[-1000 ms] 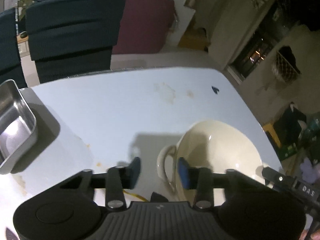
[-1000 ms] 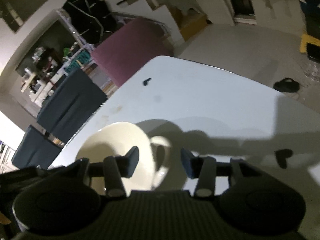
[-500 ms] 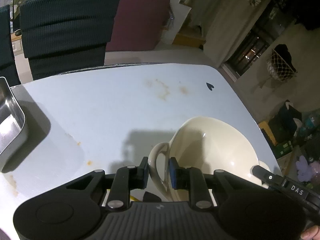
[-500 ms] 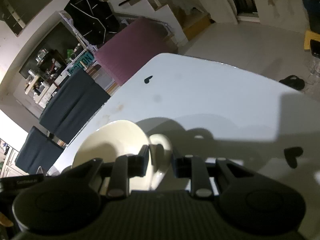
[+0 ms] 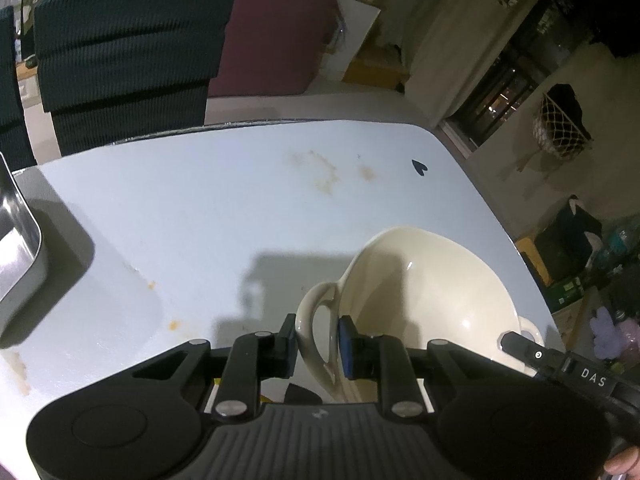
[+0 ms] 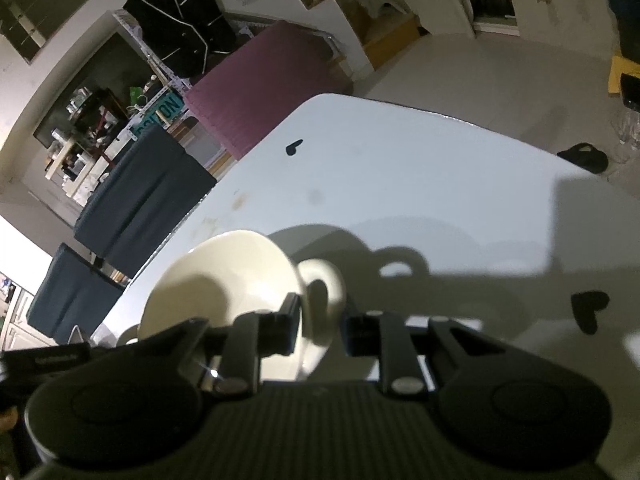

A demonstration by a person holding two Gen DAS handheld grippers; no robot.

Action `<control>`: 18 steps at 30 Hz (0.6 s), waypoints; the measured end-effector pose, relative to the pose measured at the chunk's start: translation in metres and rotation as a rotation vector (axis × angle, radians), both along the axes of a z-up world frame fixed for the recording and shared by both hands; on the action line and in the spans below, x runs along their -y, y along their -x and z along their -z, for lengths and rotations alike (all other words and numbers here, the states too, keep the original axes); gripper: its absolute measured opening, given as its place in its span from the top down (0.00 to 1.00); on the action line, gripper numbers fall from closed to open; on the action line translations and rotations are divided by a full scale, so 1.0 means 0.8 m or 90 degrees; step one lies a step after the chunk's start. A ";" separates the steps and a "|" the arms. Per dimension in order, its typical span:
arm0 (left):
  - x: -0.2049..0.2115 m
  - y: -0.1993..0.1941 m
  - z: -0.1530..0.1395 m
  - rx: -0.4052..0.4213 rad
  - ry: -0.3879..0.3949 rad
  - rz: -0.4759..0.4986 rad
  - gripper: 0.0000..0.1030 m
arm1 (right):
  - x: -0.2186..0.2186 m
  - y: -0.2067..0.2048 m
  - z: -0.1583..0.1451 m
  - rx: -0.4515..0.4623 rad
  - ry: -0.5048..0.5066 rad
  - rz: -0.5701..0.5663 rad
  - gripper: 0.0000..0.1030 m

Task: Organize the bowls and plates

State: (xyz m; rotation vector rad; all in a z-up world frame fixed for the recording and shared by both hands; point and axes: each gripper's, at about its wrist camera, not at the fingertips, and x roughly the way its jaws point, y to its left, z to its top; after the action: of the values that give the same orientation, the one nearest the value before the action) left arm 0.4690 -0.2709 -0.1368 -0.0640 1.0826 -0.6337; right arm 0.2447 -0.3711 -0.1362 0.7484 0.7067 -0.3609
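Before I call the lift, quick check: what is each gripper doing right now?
Left gripper: closed on the cream bowl's left handle.
Right gripper: closed on the bowl's right handle.

A stained white table (image 5: pixel 224 208) bears a cream bowl (image 5: pixel 420 280) (two-handled) and a steel tray (image 5: pixel 20 240)
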 end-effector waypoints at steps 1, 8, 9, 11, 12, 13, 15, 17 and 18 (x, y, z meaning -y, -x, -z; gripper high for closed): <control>0.001 0.001 -0.001 0.002 -0.001 0.000 0.77 | 0.000 0.000 0.000 0.000 0.001 0.002 0.75; 0.000 0.007 0.000 0.031 0.000 0.008 0.77 | -0.009 -0.003 -0.004 -0.020 0.031 -0.012 0.75; 0.000 0.008 0.001 0.036 0.001 0.008 0.77 | -0.009 -0.003 -0.004 -0.022 0.034 -0.015 0.75; 0.000 0.010 0.002 0.044 0.004 0.004 0.77 | -0.009 -0.003 -0.004 -0.024 0.035 -0.018 0.75; 0.001 0.010 0.002 0.044 0.003 0.000 0.76 | -0.009 -0.003 -0.005 -0.024 0.036 -0.021 0.76; 0.002 0.010 0.002 0.044 0.002 -0.002 0.76 | -0.009 -0.003 -0.005 -0.025 0.039 -0.025 0.76; 0.005 0.010 0.000 0.047 -0.004 -0.003 0.75 | -0.010 -0.004 -0.006 -0.028 0.037 -0.025 0.76; 0.009 0.010 -0.001 0.055 -0.014 0.002 0.75 | -0.009 -0.004 -0.006 -0.029 0.035 -0.024 0.76; 0.012 0.011 -0.002 0.061 -0.023 0.007 0.74 | -0.009 -0.004 -0.006 -0.030 0.034 -0.025 0.76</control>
State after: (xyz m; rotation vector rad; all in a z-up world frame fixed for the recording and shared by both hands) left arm 0.4604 -0.2807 -0.1350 0.0035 1.0013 -0.6205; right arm 0.2480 -0.3636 -0.1314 0.6755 0.7529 -0.3613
